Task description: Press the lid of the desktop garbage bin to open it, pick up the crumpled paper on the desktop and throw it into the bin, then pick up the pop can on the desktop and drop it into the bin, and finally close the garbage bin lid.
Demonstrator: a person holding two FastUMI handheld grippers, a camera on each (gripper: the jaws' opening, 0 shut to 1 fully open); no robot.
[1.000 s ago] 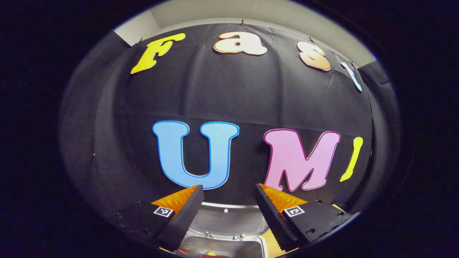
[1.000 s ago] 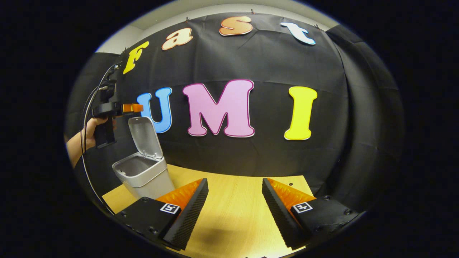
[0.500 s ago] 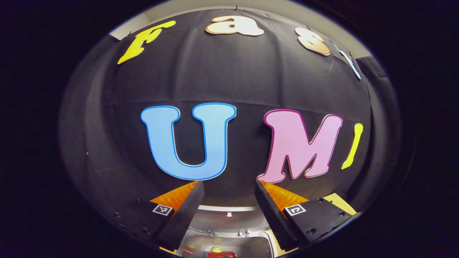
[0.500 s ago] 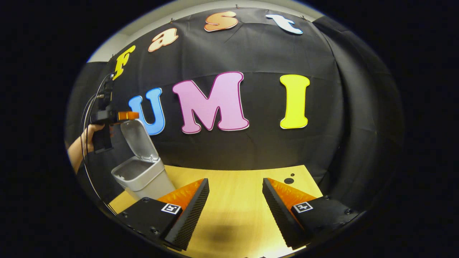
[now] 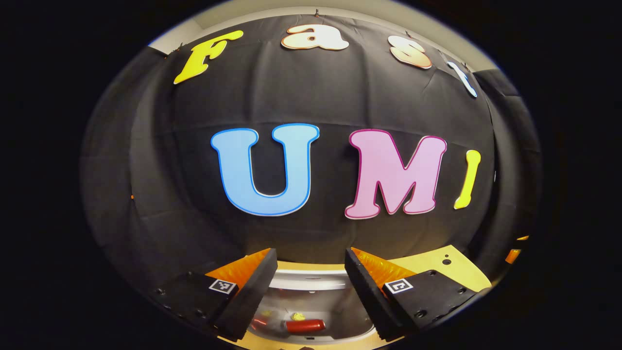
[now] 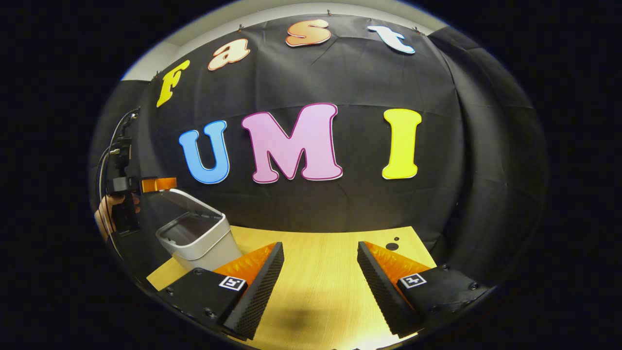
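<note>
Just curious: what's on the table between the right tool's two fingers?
Nothing: bare wooden table in the right gripper view, with a faint shadow; the bin stands off to the side.

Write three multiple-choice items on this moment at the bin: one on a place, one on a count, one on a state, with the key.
1. Where does the red pop can lie?
A. on the desktop beside the bin
B. inside the garbage bin
C. between the fingers of the right hand-held gripper

2. How many hand-held grippers are near the bin lid?
A. none
B. one
C. two

3. How does the bin lid stand?
A. partly lowered, not yet shut
B. fully shut
C. taken off and lying on the desktop

Key:
1 B, the left gripper view looks down past the left hand-held gripper onto the can in the bin.
2 B, the right gripper view shows the left one at the lid, while the right one hangs over the bare wooden desktop.
3 A, the lid slants over the bin with a gap at its front.
</note>
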